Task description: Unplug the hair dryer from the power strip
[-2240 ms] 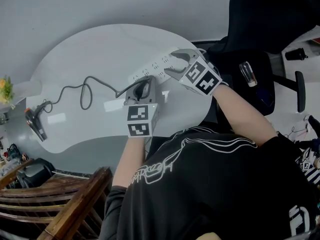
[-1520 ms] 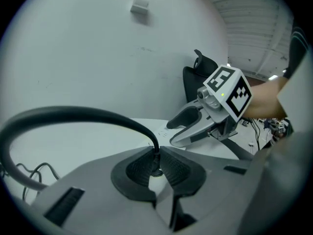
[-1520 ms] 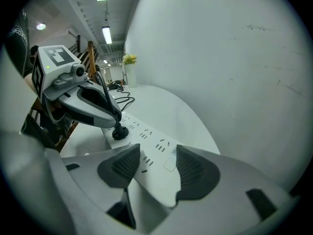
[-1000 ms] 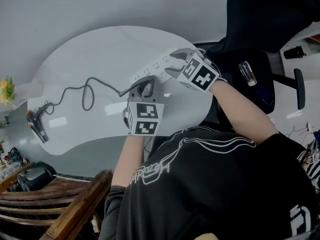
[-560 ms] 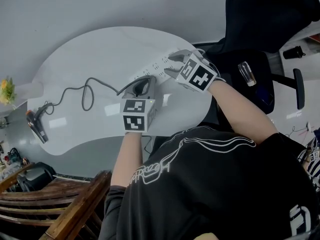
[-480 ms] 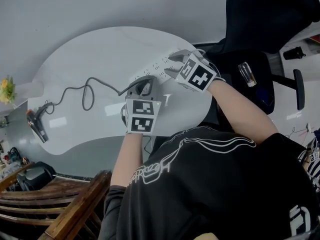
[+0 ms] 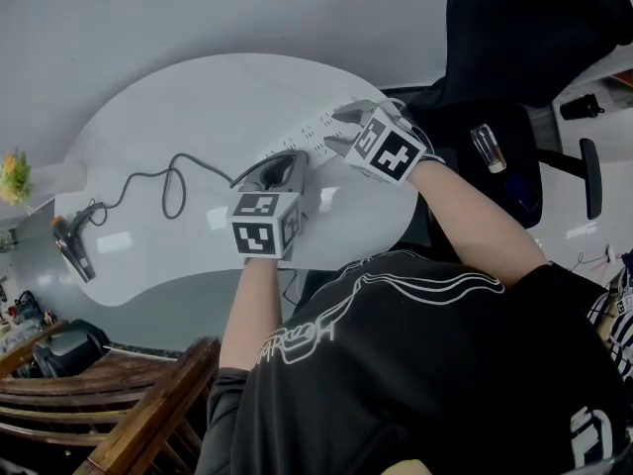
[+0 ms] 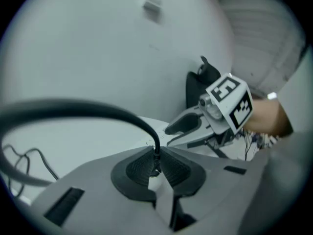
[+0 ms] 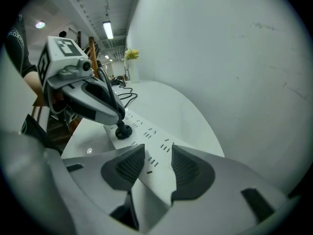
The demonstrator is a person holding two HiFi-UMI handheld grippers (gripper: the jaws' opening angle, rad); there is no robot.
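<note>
We've got the left hand-held gripper (image 8: 155,164) pinching the cord (image 8: 83,109) right above the plug (image 9: 122,130) — plug sits on the strip (image 9: 151,136). Right hand-held gripper (image 9: 157,166) is spread, with the strip running under its gap, just beside the plug. We see the dryer (image 7: 71,245) well apart at the worktop's (image 7: 198,97) left edge — cord loops across to it.

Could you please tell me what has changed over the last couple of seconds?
The left hand-held gripper, shut on the cord, rocked and shifted slightly left. The plug is still in the power strip, the right hand-held gripper stays open over it, and the hair dryer is unmoved.
</note>
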